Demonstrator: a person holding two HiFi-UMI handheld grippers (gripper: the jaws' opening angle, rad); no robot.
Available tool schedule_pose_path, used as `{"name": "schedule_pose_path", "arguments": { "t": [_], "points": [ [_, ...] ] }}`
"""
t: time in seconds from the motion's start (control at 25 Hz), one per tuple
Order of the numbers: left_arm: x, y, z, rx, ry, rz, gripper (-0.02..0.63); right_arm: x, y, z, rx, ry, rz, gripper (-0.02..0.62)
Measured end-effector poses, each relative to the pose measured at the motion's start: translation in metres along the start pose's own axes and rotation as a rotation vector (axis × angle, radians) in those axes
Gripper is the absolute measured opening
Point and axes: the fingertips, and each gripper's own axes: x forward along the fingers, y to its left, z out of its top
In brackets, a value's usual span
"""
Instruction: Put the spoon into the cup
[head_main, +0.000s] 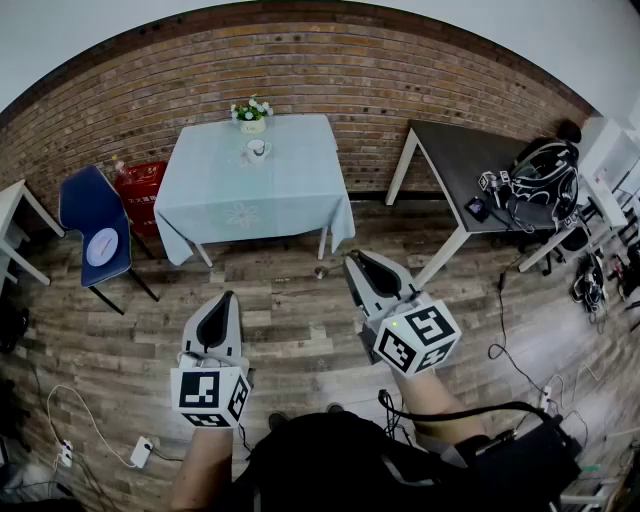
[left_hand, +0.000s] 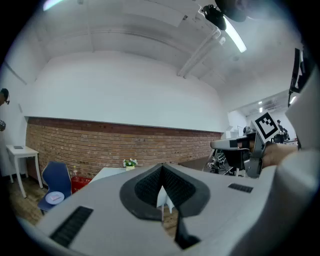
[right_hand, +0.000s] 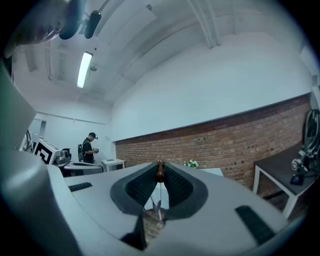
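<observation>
A white cup stands on the far table with the light blue cloth, beside a small pot of flowers. Both grippers are held level over the wooden floor, well short of that table. My right gripper is shut on the spoon: the brown end of its handle sits between the jaw tips and a thin shaft hangs down below them. My left gripper has its jaw tips together with nothing between them. The cup itself is too small to make out in either gripper view.
A blue chair with a white disc on its seat and a red crate stand left of the table. A dark table at the right carries bags and gear. Cables lie on the floor. A person stands far off.
</observation>
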Motion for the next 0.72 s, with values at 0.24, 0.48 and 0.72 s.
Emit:
{"name": "schedule_pose_path", "arguments": {
  "t": [0.24, 0.48, 0.72],
  "points": [
    [-0.0046, 0.0011, -0.0004, 0.017, -0.017, 0.023, 0.009, 0.0003, -0.0015, -0.0061, 0.007, 0.016, -0.009, 0.052],
    [0.0008, -0.0064, -0.0062, 0.013, 0.004, -0.021, 0.009, 0.0008, -0.0069, -0.0058, 0.008, 0.027, -0.027, 0.052],
    [0.0040, -0.0011, -0.0086, 0.001, 0.012, -0.028, 0.009, 0.0051, -0.0066, -0.0073, 0.084, 0.006, -0.012, 0.052]
  ]
}}
